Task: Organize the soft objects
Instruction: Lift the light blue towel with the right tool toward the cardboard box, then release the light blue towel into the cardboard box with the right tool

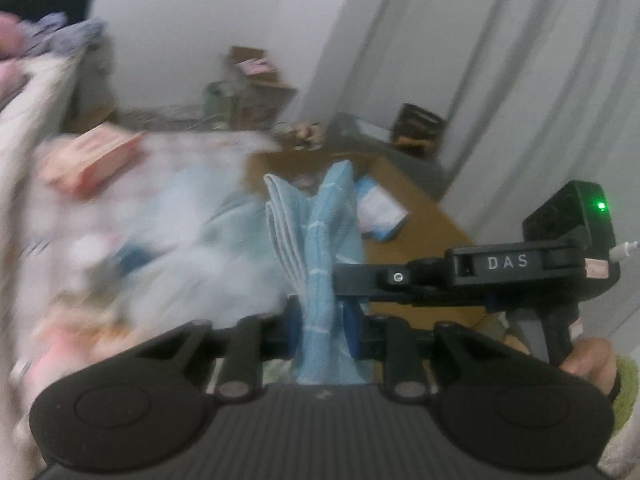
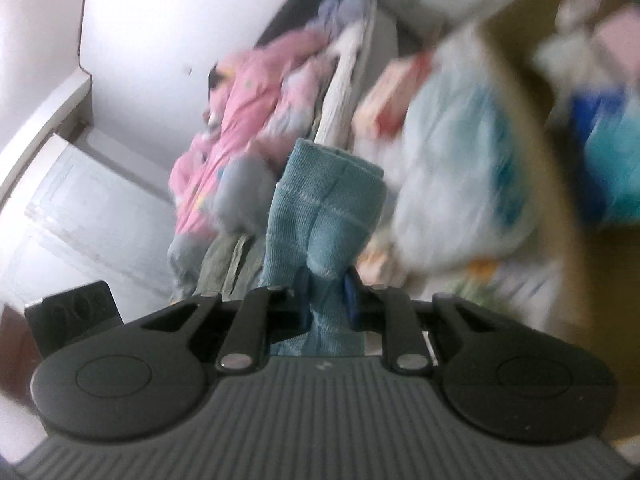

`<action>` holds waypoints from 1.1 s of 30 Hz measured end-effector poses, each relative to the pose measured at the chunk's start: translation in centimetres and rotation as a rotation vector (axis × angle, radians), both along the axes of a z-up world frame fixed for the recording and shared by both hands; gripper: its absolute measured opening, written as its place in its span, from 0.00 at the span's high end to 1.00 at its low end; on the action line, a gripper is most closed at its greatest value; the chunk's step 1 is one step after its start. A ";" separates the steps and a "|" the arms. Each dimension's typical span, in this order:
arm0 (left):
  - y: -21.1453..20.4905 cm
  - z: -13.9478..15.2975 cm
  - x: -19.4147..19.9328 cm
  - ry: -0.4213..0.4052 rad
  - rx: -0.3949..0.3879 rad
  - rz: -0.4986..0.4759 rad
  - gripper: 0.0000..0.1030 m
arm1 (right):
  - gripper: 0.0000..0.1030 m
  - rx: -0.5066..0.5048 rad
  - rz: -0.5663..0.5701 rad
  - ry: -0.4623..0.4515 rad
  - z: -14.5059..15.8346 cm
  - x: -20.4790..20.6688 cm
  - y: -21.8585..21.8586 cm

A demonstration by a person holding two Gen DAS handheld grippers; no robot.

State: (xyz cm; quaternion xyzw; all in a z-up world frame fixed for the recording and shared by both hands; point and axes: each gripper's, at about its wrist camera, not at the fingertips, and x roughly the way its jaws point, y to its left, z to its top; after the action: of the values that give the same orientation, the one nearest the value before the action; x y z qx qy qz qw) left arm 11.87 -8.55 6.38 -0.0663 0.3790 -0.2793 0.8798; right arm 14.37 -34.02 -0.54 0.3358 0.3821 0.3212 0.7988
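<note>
- Between the blue pads of the left hand-held gripper (image 1: 324, 322) one light blue towel (image 1: 324, 240) is pinched, the jaws drawn nearly together on the cloth.
- In the right wrist view the same towel (image 2: 320, 216) is likewise clamped between the narrowly set jaws of the right hand-held gripper (image 2: 326, 300); in the left wrist view the right hand-held gripper (image 1: 340, 276) is seen reaching in from the right, a hand (image 1: 588, 364) on its grip.
- The towel is seen as a ribbed weave crossed by thin pale stripes, bunched into upright folds with a stitched white edge, lifted clear of what lies beneath.
- Behind it one open cardboard box (image 1: 420, 216) is visible.
- One pink garment (image 2: 240, 120) is heaped further off; the surroundings are blurred.
</note>
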 end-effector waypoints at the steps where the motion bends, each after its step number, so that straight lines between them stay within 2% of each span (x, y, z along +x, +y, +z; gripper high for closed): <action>1: -1.4 0.2 0.8 -0.006 0.001 -0.019 0.78 | 0.84 -0.019 -0.020 -0.011 0.7 0.6 -1.8; 4: -6.6 0.1 4.2 -0.017 0.013 -0.079 0.78 | 0.84 -0.057 -0.068 -0.002 1.6 2.5 -7.1; 9: -13.8 -2.8 9.8 0.076 0.041 -0.126 0.78 | 0.84 -0.170 -0.118 0.074 0.8 7.0 -13.8; 12: -17.1 -5.1 12.1 0.128 0.079 -0.142 0.77 | 0.84 -0.259 -0.115 0.125 -0.7 9.9 -15.7; 15: -19.1 -7.4 13.9 0.190 0.122 -0.155 0.71 | 0.85 -0.351 -0.089 0.167 -2.7 12.3 -15.8; 18: -19.8 -9.3 15.2 0.242 0.167 -0.162 0.63 | 0.85 -0.452 -0.043 0.196 -4.8 14.4 -15.4; 20: -19.6 -10.1 15.4 0.253 0.186 -0.152 0.49 | 0.85 -0.526 -0.014 0.211 -6.3 15.6 -14.5; 22: -19.5 -10.1 15.5 0.243 0.193 -0.133 0.43 | 0.85 -0.576 0.016 0.232 -7.9 17.0 -13.4; 27: -18.1 -9.3 15.6 0.227 0.193 -0.117 0.42 | 0.83 -0.622 0.049 0.279 -10.5 18.8 -13.5; 31: -17.7 -8.6 15.8 0.207 0.186 -0.112 0.42 | 0.75 -0.630 0.036 0.291 -11.1 18.7 -13.3; 33: -17.5 -8.2 15.5 0.200 0.190 -0.103 0.39 | 0.70 -0.604 0.004 0.294 -10.5 18.3 -13.6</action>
State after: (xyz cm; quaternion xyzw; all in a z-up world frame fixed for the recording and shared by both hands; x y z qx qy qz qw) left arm 27.37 -26.09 -1.82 0.0095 0.4923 -0.2791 0.8244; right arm 32.65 -47.61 -11.01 0.1257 0.5718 0.1432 0.7980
